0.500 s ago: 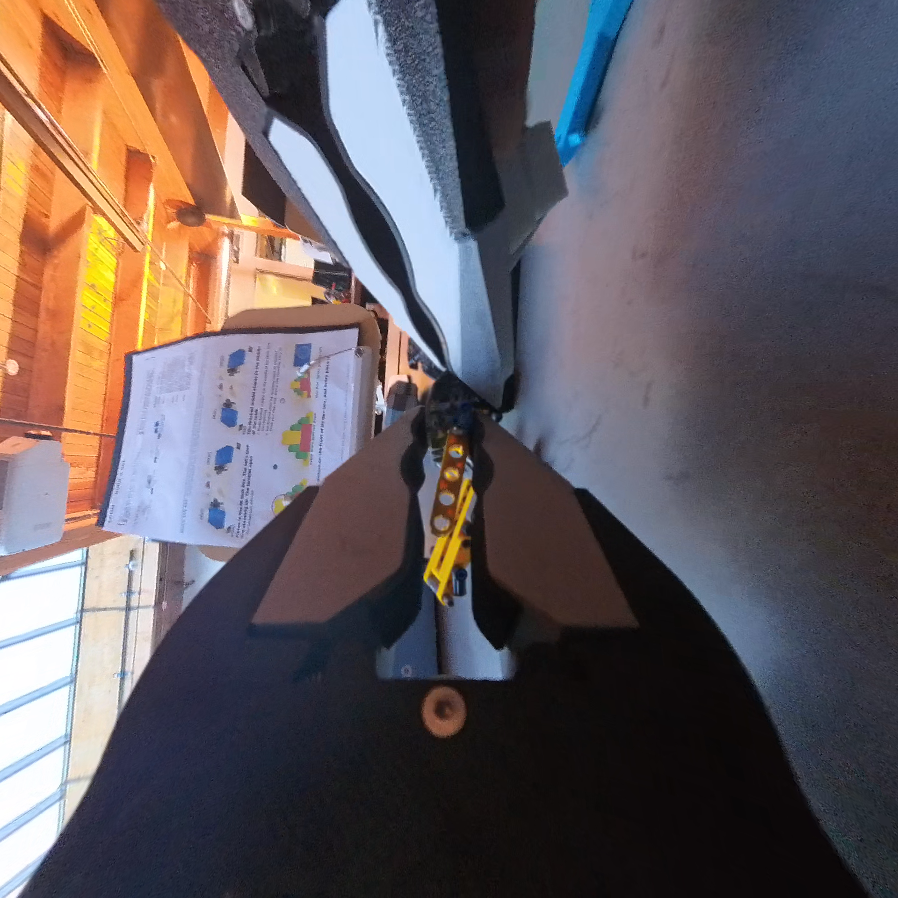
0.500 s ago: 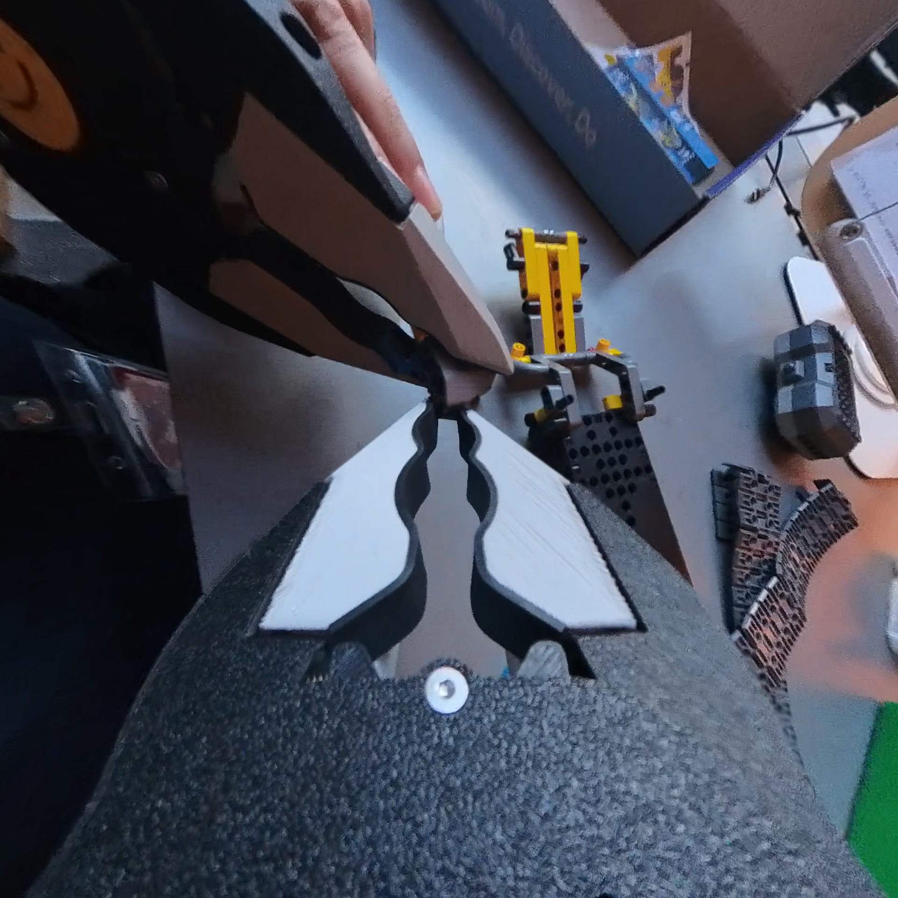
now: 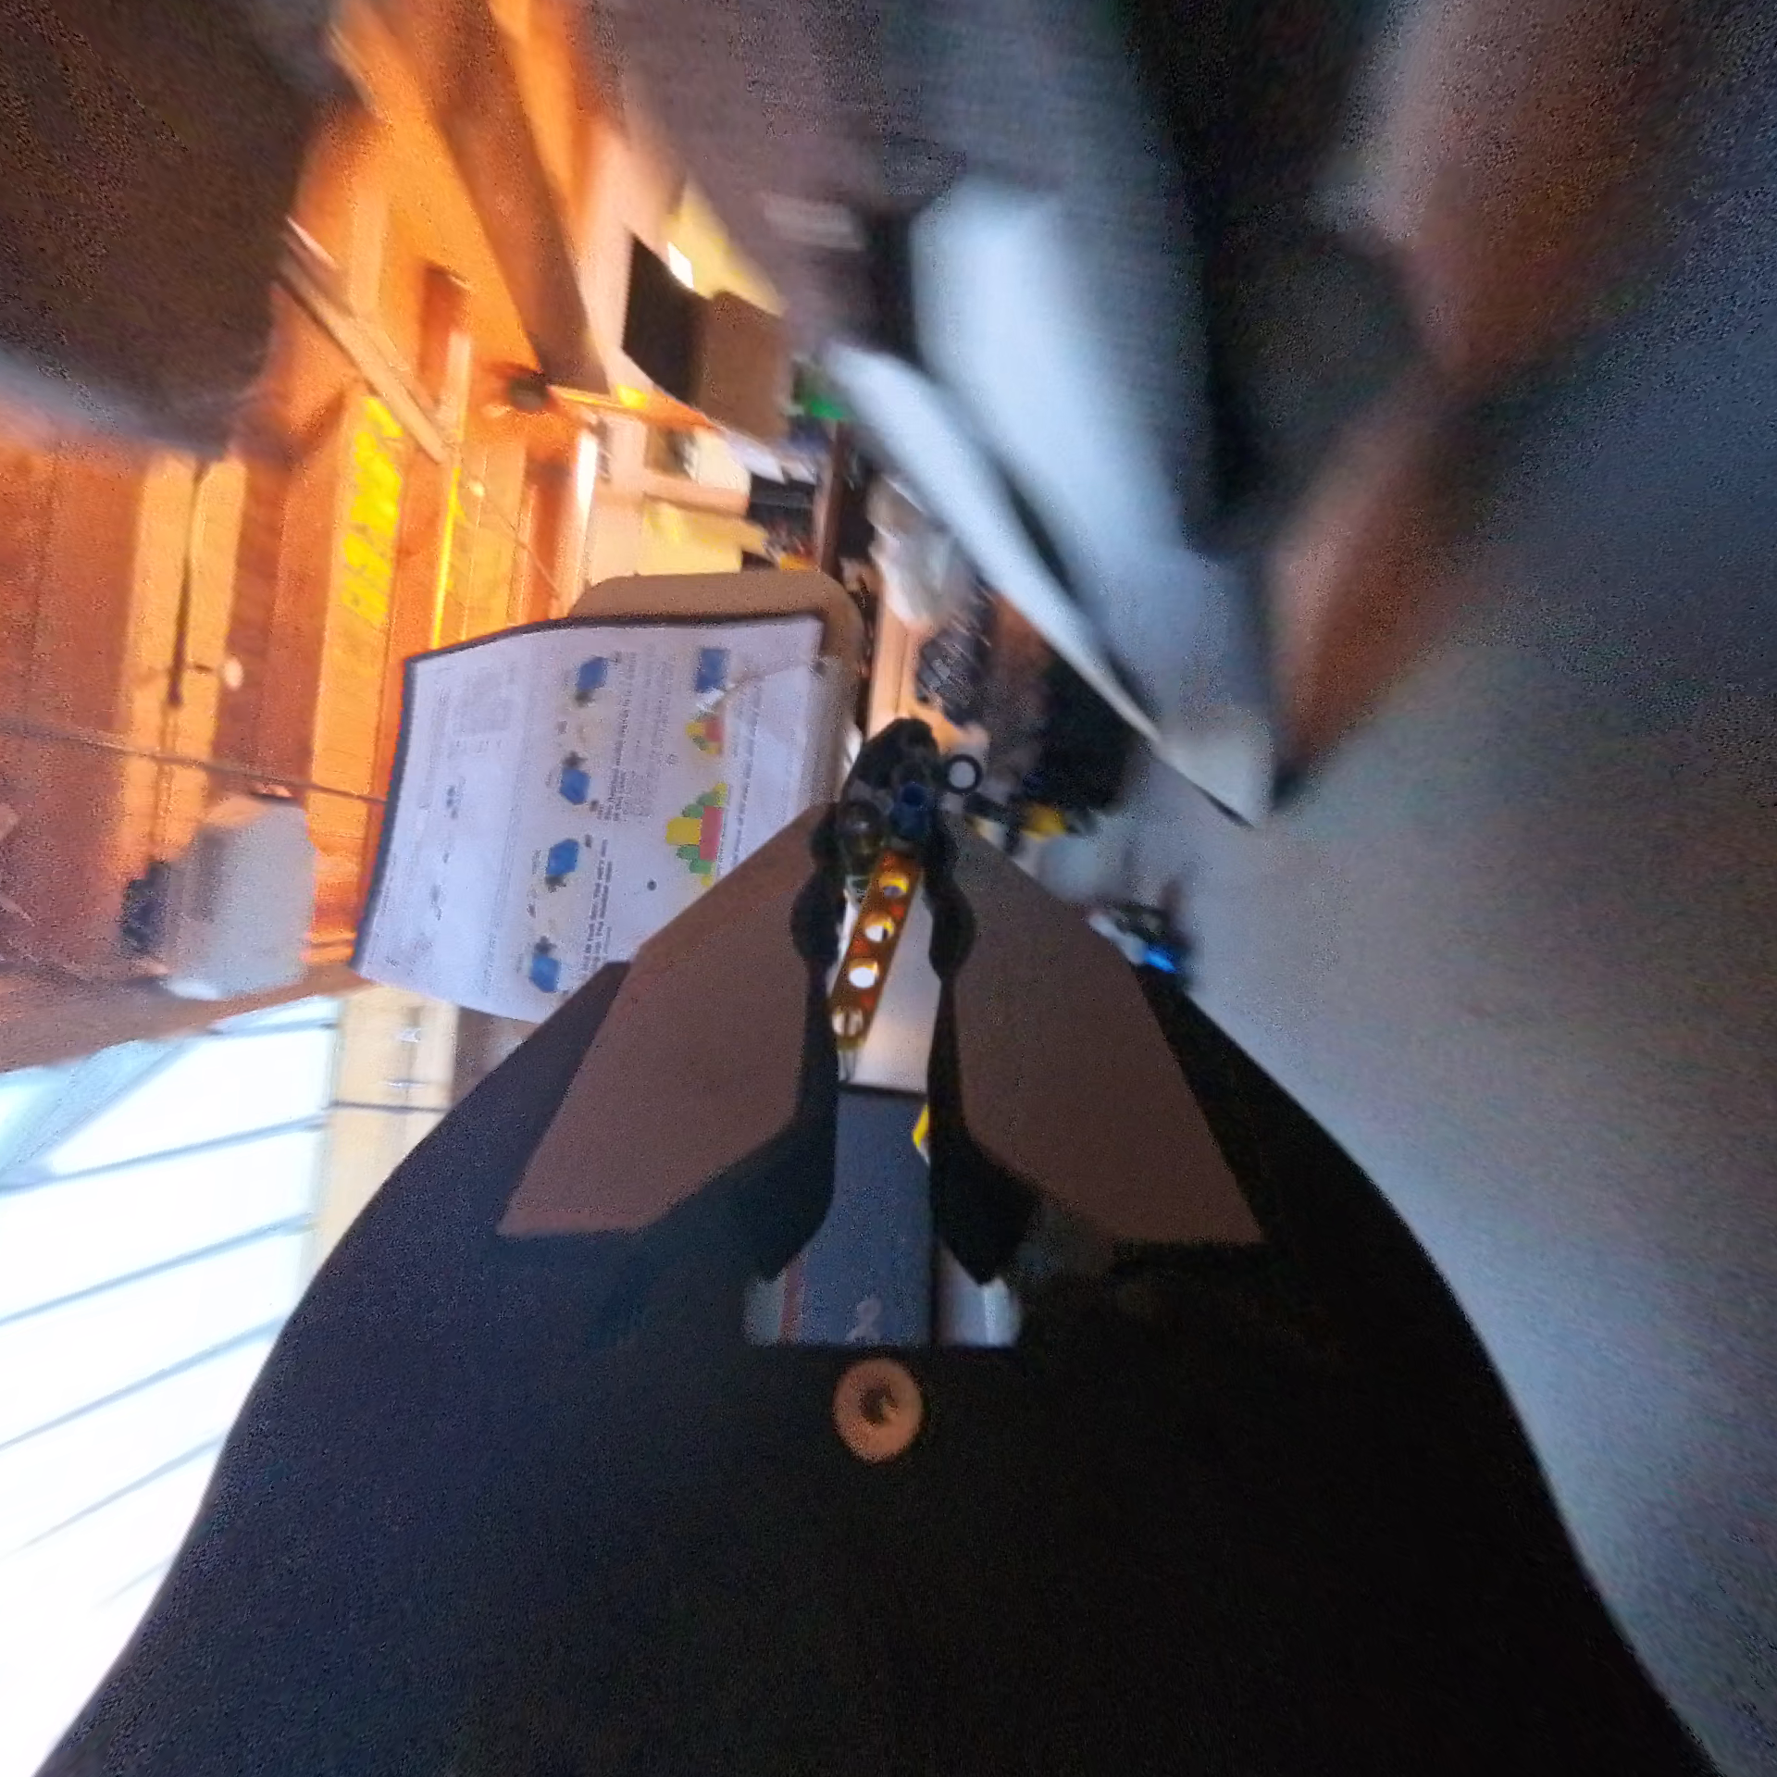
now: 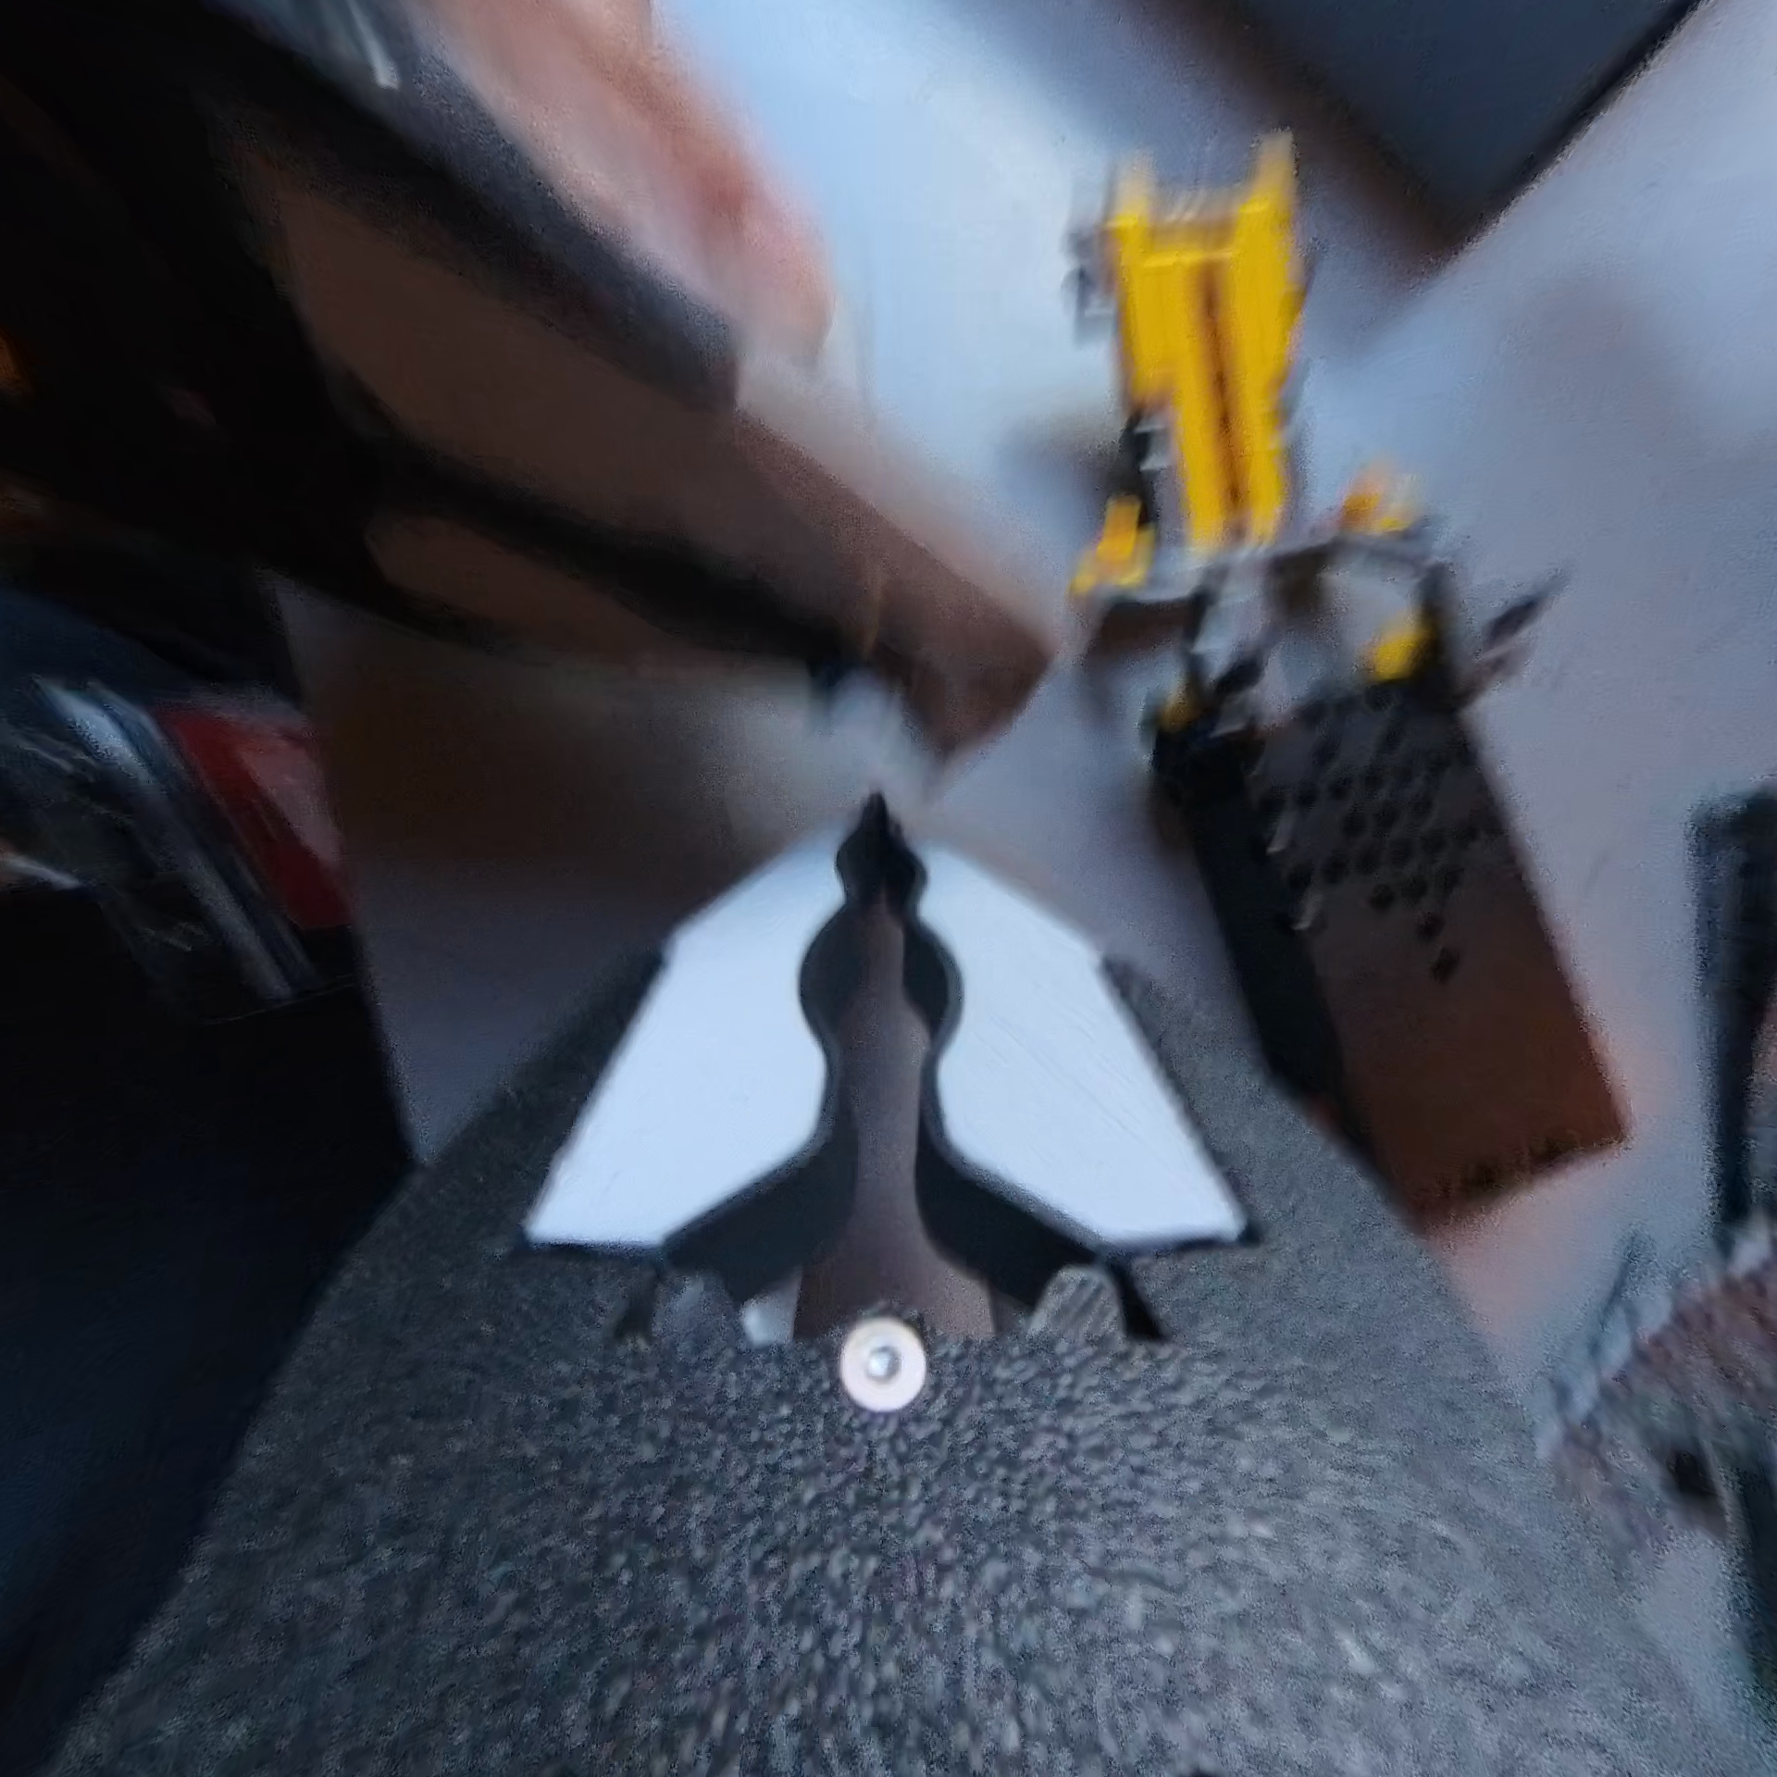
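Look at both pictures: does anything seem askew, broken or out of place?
Nothing looks broken or spilled. The left gripper is shut on a yellow beam with holes; the right gripper is shut and empty. The yellow and black toy model lies flat on the grey table. Blur hides detail.

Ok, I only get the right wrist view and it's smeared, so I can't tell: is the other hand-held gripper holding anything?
Observer: Yes. The left hand-held gripper is shut on a yellow holed beam, which lies lengthwise between its fingers.
Operator: Anything on the beam's far end?
Observer: A black piece with a blue pin sits at its tip, past the fingertips.
Operator: And what is behind it?
Observer: A printed sheet with coloured brick pictures stands against cardboard, to the left of the beam in that view.
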Motion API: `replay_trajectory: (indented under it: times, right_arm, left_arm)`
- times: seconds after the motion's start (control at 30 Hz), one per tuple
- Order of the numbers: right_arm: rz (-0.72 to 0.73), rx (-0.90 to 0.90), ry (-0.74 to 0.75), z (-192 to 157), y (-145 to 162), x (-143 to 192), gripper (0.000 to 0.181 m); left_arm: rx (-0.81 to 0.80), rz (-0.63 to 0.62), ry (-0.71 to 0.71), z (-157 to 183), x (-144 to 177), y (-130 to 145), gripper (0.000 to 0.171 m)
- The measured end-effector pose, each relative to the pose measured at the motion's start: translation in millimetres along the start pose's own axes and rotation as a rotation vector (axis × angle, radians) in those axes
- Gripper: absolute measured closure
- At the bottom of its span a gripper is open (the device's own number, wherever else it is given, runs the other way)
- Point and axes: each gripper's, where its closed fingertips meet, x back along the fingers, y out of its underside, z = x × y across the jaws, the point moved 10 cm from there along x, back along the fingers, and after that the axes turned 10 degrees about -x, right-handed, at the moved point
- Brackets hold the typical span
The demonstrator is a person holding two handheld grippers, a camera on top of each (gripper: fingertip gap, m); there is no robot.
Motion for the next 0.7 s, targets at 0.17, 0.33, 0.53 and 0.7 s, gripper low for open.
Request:
replay_trajectory:
  times: [0.17,0.33,0.53,0.7]
  right_arm:
    - [0.068,0.022,0.05,-2,-2,-10,0.181]
    - [0.214,-0.097,-0.039,12,-6,7,0.181]
    - [0.46,-0.387,-0.341,35,-12,34,0.169]
    - [0.49,-0.472,-0.45,37,-10,31,0.167]
  left_arm:
    - [0.39,0.047,0.204,-11,-13,23,0.157]
    - [0.46,0.116,0.181,-17,-7,23,0.157]
    - [0.502,0.147,0.182,-18,-5,21,0.157]
    - [0.53,0.166,0.166,-21,-3,21,0.158]
